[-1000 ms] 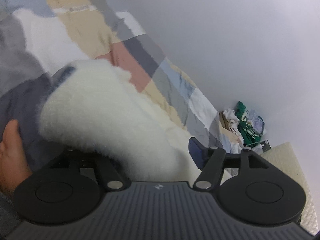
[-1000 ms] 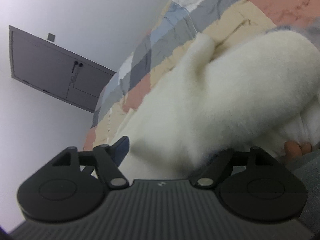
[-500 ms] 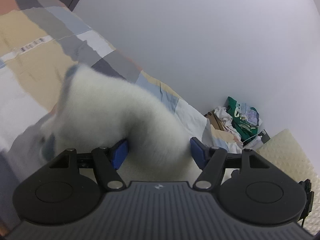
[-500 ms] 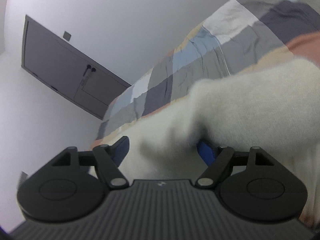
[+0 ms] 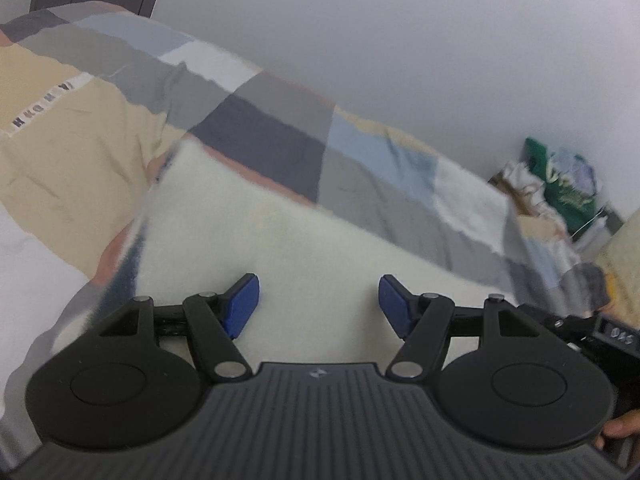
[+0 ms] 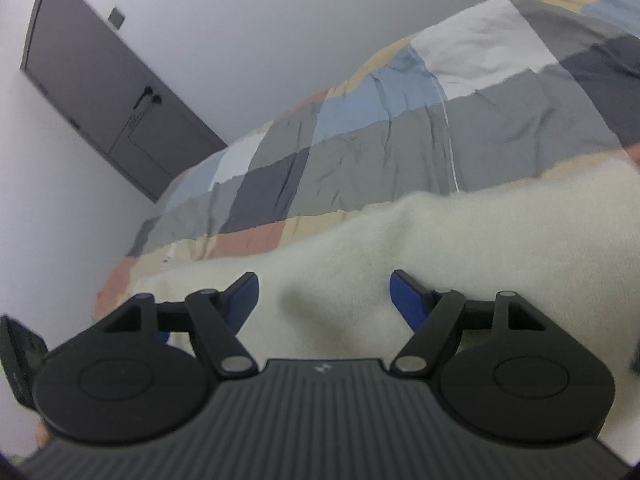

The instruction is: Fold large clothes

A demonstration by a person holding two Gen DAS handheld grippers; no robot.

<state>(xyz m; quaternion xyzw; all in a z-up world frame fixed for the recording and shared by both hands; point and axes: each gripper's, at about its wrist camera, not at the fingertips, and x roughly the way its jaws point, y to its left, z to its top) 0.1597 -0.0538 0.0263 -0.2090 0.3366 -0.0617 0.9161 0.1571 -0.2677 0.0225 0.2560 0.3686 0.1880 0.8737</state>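
Note:
A large white fleecy garment [image 5: 256,232] lies spread on the patchwork bed cover [image 5: 280,136]; it also shows in the right wrist view [image 6: 460,240]. A dark grey-blue edge of the garment [image 5: 128,264] shows at its left side. My left gripper [image 5: 319,300] is open, its blue pads [image 5: 244,300] apart over the fleece, holding nothing. My right gripper [image 6: 323,296] is open too, blue pads [image 6: 408,300] apart above the fleece. The image is blurred by motion.
The bed cover [image 6: 400,144] runs along a white wall. A dark grey door [image 6: 104,92] stands at the far end. A pile of clothes with a green item [image 5: 568,188] lies beyond the bed's corner, beside a cream cushion [image 5: 624,248].
Both grippers have let go of the fleece bundle they were holding up. The garment has dropped flat on the bed and both views have tilted up and back.

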